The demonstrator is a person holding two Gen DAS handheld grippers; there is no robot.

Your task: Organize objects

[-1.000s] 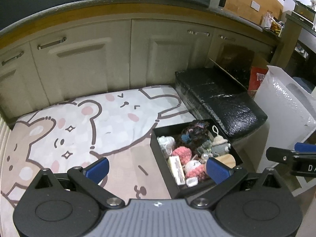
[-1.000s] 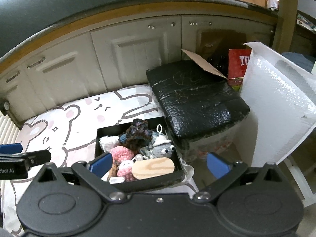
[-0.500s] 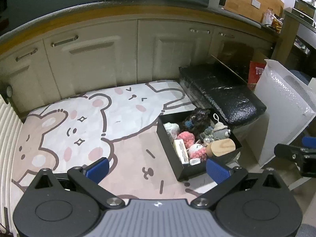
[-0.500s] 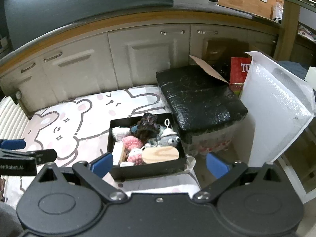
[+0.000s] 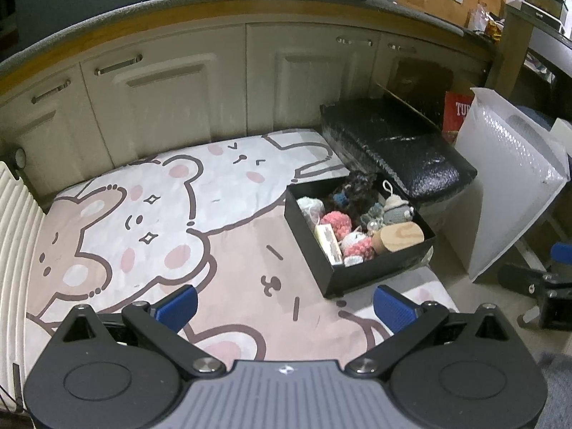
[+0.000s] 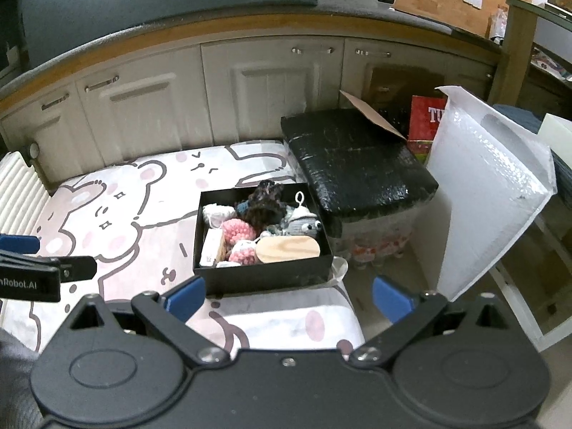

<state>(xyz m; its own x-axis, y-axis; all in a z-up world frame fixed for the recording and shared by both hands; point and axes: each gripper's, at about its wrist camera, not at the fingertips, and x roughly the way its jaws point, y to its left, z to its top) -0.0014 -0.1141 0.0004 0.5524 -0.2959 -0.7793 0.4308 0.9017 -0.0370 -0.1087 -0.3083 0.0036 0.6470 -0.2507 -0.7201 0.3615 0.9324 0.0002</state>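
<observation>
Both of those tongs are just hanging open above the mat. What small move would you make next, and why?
Probably bring the right tongs forward and down toward the black box. Both tongs are open and hold nothing, and the box, crowded with crocheted toys and a wooden lid, lies just ahead of them, while the left tongs sit over bare cartoon mat.

Dim indoor light, fisheye warp w/ dark corners.
Ahead of jaws sharp; glare on black wrapped bin [image 6: 361, 164]; edges soft, bent.

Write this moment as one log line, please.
left tool: open, empty | right tool: open, empty | box: full, on mat | nothing gripped
</observation>
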